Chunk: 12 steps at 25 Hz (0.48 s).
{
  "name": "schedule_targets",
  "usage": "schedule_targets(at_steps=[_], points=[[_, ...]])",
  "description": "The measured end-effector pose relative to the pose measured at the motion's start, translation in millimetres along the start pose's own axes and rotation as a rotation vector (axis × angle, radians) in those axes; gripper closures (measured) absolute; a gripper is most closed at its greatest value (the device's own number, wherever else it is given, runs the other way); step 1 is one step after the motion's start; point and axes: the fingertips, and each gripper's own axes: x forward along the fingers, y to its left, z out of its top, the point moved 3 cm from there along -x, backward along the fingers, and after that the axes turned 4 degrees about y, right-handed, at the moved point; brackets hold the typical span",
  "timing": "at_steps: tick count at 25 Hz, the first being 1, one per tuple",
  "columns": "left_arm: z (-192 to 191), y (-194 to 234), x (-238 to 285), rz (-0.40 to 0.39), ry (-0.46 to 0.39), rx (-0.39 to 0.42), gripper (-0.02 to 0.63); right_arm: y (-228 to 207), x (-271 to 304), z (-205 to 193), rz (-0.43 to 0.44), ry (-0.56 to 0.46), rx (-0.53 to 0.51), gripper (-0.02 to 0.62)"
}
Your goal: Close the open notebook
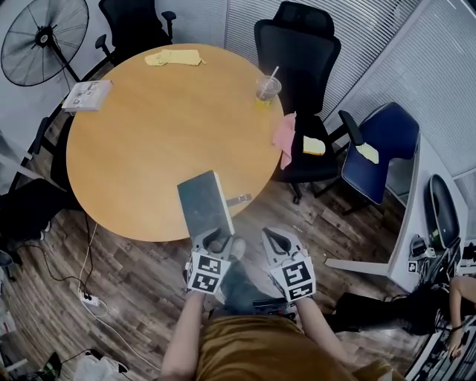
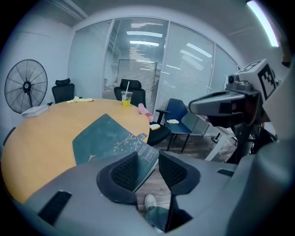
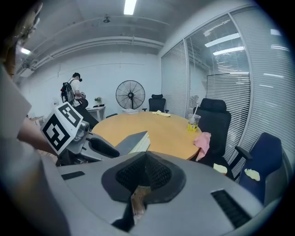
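Our left gripper holds its jaws wide, with the near corner of the notebook between them, unpinched. Our right gripper is pressed together on nothing. The notebook lies closed, jutting over the near edge of the table, with bare tabletop beyond.

I see a round wooden table on a dark plank floor, a black mesh office chair, a blue padded chair, a black pedestal fan, blind-covered glass walls and a ceiling strip light.

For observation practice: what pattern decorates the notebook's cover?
Dark teal cover, white blossom sprig; left gripper view.
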Motion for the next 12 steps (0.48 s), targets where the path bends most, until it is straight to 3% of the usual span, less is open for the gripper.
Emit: schedule_targets(at_steps=[4, 7, 12], points=[[-10.4, -1.2, 19.8, -0.021, 0.053, -0.008, 0.448, -10.5, 10.9, -0.9, -0.002, 0.017, 0.004, 0.584], [-18.0, 5.6, 29.6, -0.016, 0.070, -0.043, 0.491, -17.1, 18.3, -2.3, -0.002, 0.030, 0.008, 0.584], [-27.0, 22.3, 35.9, -0.056, 0.071, -0.228, 0.498, -22.2, 31.0, -2.6, 0.002, 0.044, 0.014, 0.584]])
